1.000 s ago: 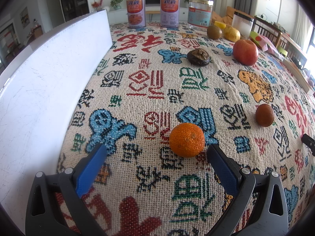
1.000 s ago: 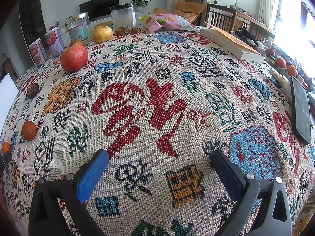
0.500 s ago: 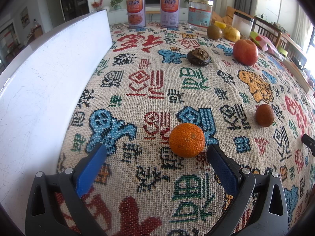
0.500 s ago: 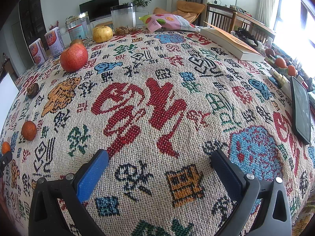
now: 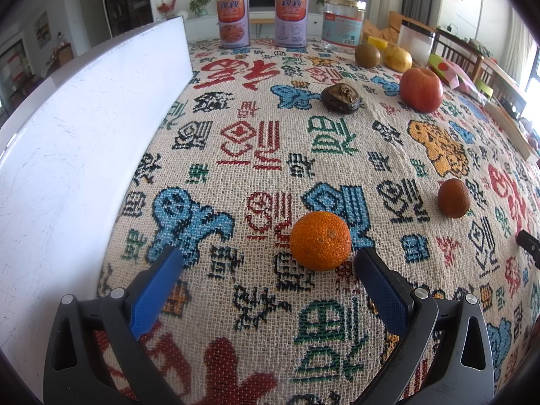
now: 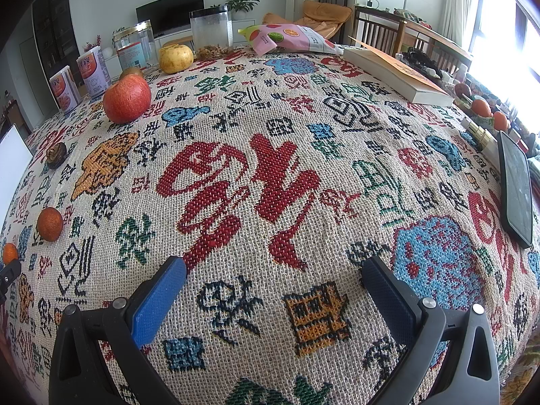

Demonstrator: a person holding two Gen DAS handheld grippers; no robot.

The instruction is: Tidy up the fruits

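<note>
No shift since a second ago: same poses, same fruit positions. Left gripper (image 5: 268,260) spread wide, low over the woven tablecloth (image 5: 256,155), beside the white board (image 5: 67,135), with the orange tangerine (image 5: 320,240) on the cloth just ahead of the fingertips, nearer the right finger (image 5: 381,290), unpinched. Further right, small brown fruit (image 5: 454,198), dark dried fruit (image 5: 340,98) and red apple (image 5: 421,89) well apart; right gripper (image 6: 273,270) likewise spread, over bare cloth.

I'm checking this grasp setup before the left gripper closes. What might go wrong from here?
The orange sits off-centre, close to the left gripper's right finger, so closing may nudge it rather than clamp it. Being round, it might roll across the woven cloth toward the small brown fruit.
</note>
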